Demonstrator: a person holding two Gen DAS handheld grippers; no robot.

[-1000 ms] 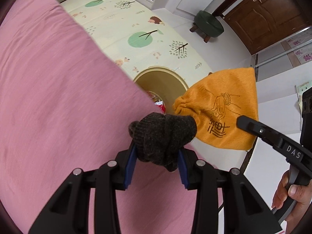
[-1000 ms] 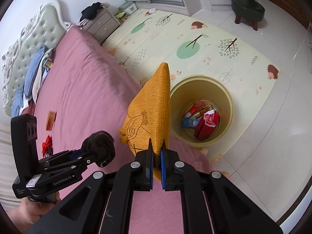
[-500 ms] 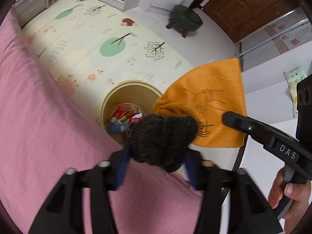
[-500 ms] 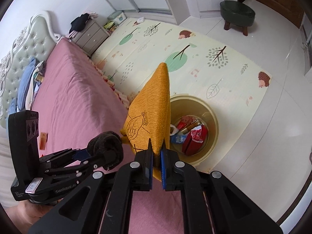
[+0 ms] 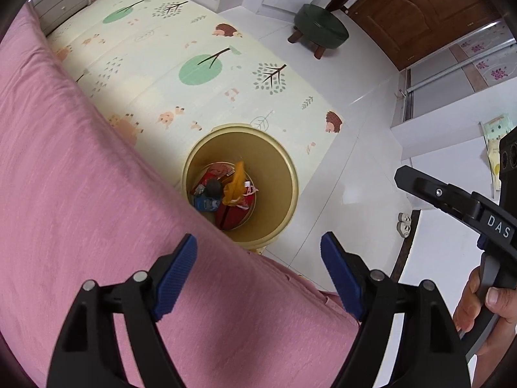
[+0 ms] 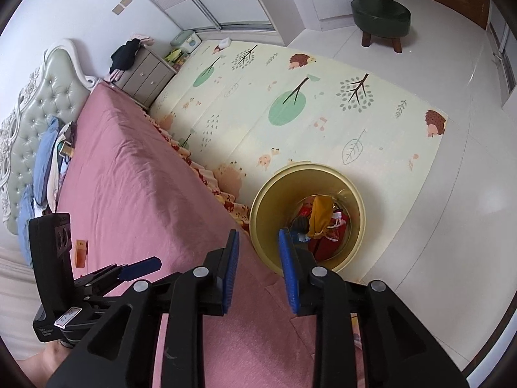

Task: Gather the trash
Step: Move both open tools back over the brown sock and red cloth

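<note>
While both hang apart | left gripper (image 5: 258, 258) | right gripper (image 6: 258, 268) reads "DAS" | bin (image 5: 284, 174) holds orange cloth (image 5: 237, 182)

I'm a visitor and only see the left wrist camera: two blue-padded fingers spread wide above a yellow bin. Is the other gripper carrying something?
Observer: No. The right gripper is open, with nothing between its blue pads.
Operator: Is any rubbish lying on the pink bed? I only see bare sheet.
Observer: Yes, a small orange item lies flat on the sheet. I cannot tell what it is.
Operator: And further up the bed?
Observer: A pile of blue and white clothes lies against a tufted headboard.
</note>
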